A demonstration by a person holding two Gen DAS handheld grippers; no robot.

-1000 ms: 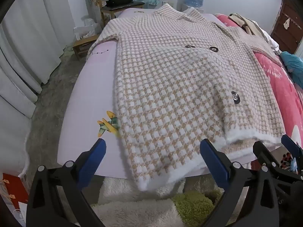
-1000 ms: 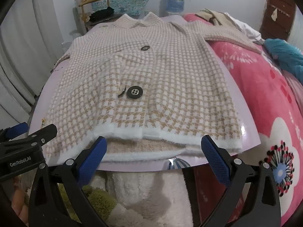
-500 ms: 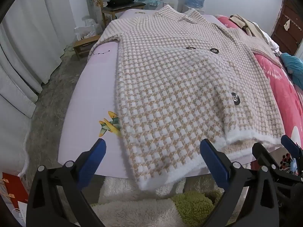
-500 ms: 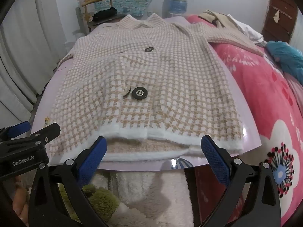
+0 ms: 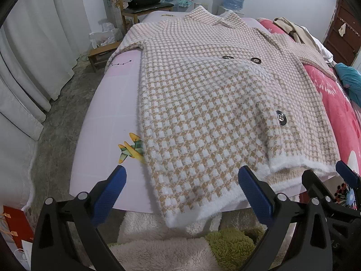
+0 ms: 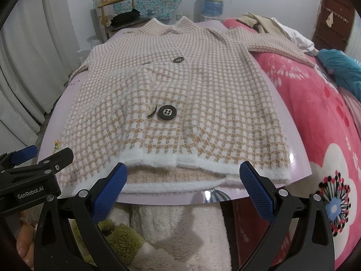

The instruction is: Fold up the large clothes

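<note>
We hold both tongs, left gripper [image 5: 180, 186] and right gripper [image 6: 181, 179], wide and empty; the fluffy coat [image 5: 203, 113] (hem hanging off) could slide down.

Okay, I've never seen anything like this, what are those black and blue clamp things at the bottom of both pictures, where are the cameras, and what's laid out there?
Those clamps are hand-held grippers: a person holds one in each hand, no robot arm. Each carries a wide-angle camera looking forward along its two blue-padded fingers, so one picture comes from the left gripper and the other from the right gripper. In the right view, the black piece at the left edge is the left gripper seen from the side. Both are open and hold nothing. Ahead lies a checked beige and white coat with dark buttons, spread over a pale pink board on a bed with a pink floral blanket. One sleeve is folded across the front.
</note>
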